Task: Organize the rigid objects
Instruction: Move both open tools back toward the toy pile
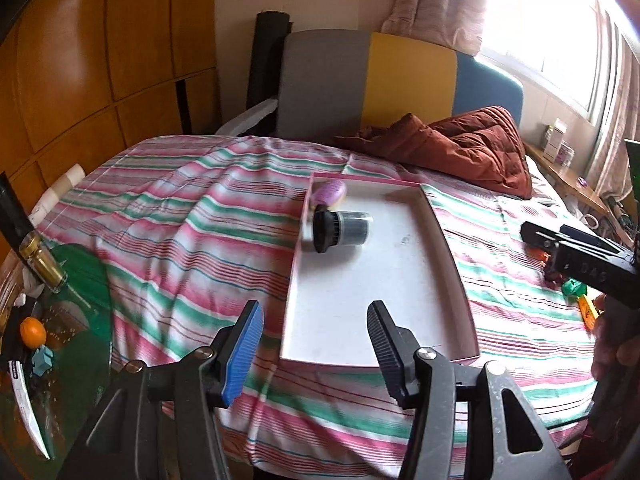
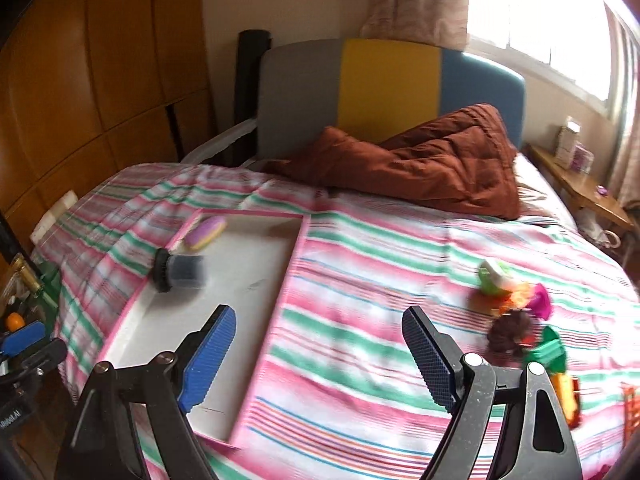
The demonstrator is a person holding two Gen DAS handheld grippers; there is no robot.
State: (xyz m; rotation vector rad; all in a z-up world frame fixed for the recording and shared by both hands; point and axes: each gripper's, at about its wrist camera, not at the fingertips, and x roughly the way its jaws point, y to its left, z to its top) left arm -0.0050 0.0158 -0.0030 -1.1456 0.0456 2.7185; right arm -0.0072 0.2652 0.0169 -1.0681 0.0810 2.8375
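Note:
A white tray with a pink rim [image 1: 436, 236] [image 2: 296, 248] lies on the striped bedspread. In it lie a dark jar with a black lid [image 1: 340, 230] [image 2: 180, 270] on its side and a purple-and-yellow toy [image 1: 330, 192] [image 2: 204, 232] at the far corner. My left gripper [image 1: 314, 312] hovers open over the tray's near end, nothing between its fingers. My right gripper [image 2: 316, 320] is open and empty above the bedspread, just right of the tray; it shows in the left wrist view at the right [image 1: 536, 236]. A heap of small colourful toys [image 2: 520, 320] [image 1: 572, 288] lies to its right.
A rust-red quilt [image 2: 420, 168] is bunched at the headboard [image 2: 384, 92]. Left of the bed stands a green glass table [image 1: 80, 280] with a bottle [image 1: 40, 256] and an orange [image 1: 33, 332]. Wooden wardrobe doors [image 1: 100, 60] line the left; a wooden shelf [image 2: 580, 184] runs under the window.

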